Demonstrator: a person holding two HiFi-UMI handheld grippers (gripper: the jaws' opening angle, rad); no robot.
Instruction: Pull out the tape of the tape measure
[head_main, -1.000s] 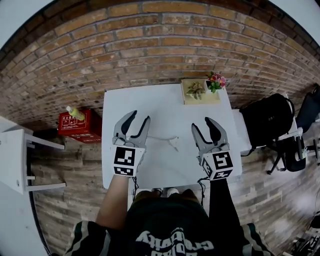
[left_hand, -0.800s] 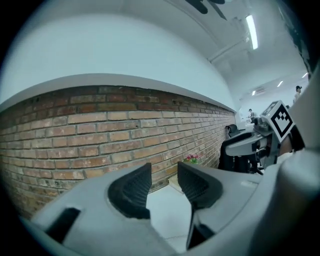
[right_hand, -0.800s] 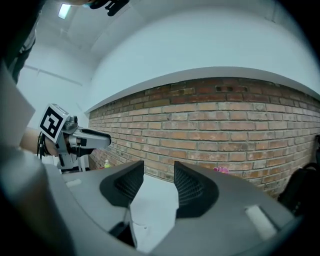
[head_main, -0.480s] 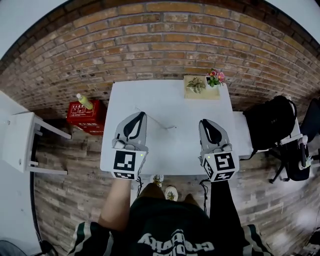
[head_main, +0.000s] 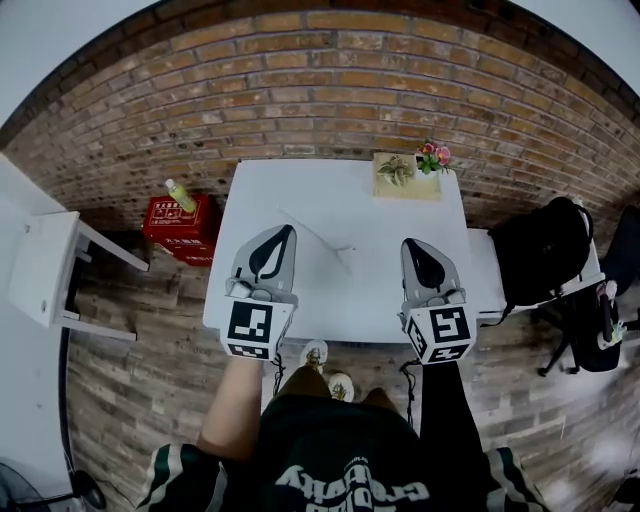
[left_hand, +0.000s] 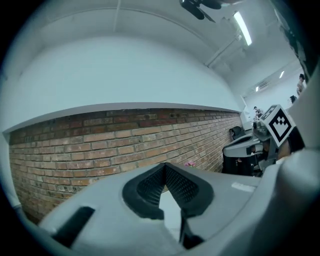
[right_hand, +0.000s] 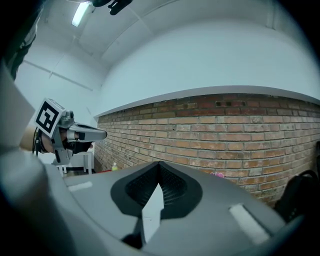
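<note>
Lying slantwise on the tabletop (head_main: 350, 300), the tape (head_main: 320, 232) sat between the grippers, nearer the left gripper (head_main: 285, 229). Its jaws were together and empty, as were those of the right gripper (head_main: 413, 244).

We record one thin pale tape strip (head_main: 314, 232) lying flat near the middle of the white tabletop (head_main: 400, 215). It runs in a straight diagonal line, and its nearer end bends into a short hook. Markings are too small to read.
</note>
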